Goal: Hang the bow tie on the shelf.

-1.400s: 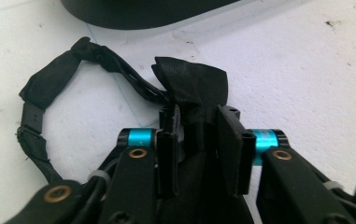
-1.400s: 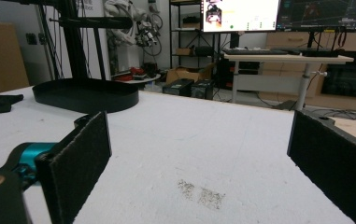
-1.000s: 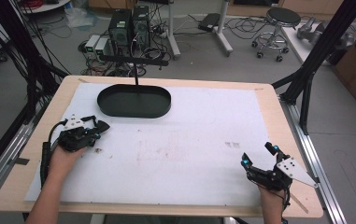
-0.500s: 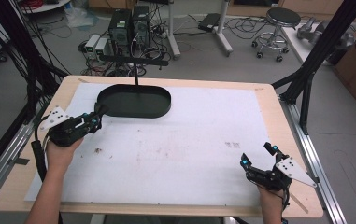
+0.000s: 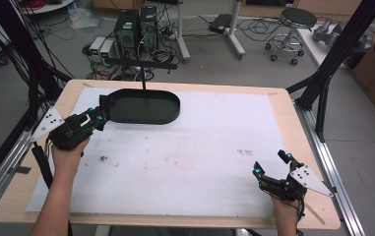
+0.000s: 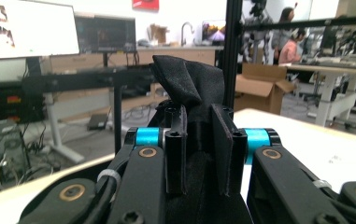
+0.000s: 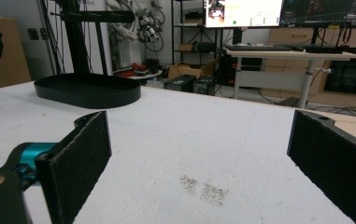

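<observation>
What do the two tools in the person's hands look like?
Both the left tool and the right tool have black bodies with blue cylinders at the jaw bases. The jaws carry flat black textured pads. Brass-coloured rings mark the pivots. Each carries a grey three-cornered plate with dark dots, and a black cable trails from each. The forearms are bare.

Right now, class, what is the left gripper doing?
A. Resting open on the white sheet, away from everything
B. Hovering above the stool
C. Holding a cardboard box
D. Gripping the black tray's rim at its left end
D: the left gripper has its jaws closed on the left-end rim of the black tray, and the left gripper view shows black material pinched between them.
</observation>
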